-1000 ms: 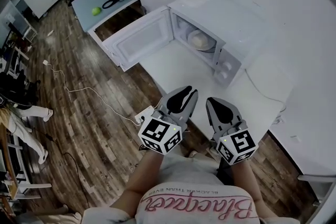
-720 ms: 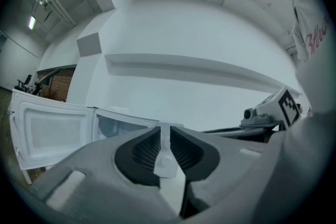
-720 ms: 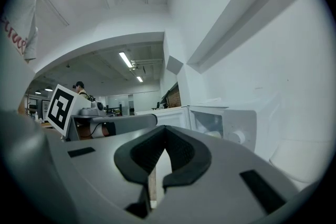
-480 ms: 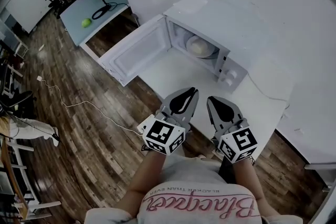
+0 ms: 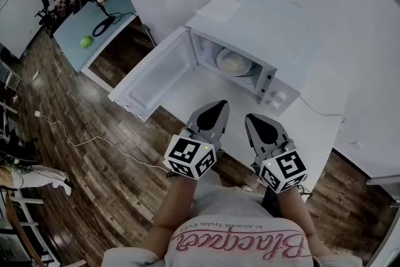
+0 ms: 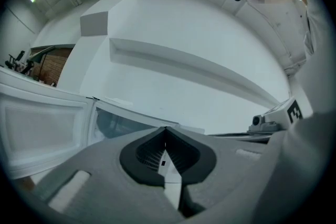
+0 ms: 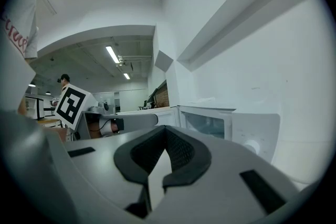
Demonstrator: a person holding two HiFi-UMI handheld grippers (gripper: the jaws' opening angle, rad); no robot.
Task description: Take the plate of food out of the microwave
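The white microwave [image 5: 250, 28] stands on a white counter [image 5: 200, 87] with its door [image 5: 153, 81] swung wide open to the left. Inside lies the plate of food [image 5: 232, 62], a pale mound on a round plate. My left gripper [image 5: 219, 104] hovers over the counter's near edge, pointing at the oven; its jaws have just been closing and now meet with nothing between them [image 6: 166, 128]. My right gripper [image 5: 253, 119] is beside it, shut and empty [image 7: 166, 128]. Both are well short of the plate. The right gripper view shows the microwave's front [image 7: 231, 126].
A blue table [image 5: 103, 22] with a green ball [image 5: 85, 42] and a black cable stands at the far left. A white cord [image 5: 81, 137] trails over the wooden floor. A white wall runs behind and to the right of the microwave.
The left gripper's jaws, apart a second ago, have closed. Both grippers have moved nearer the microwave, which now sits closer and more central in the head view.
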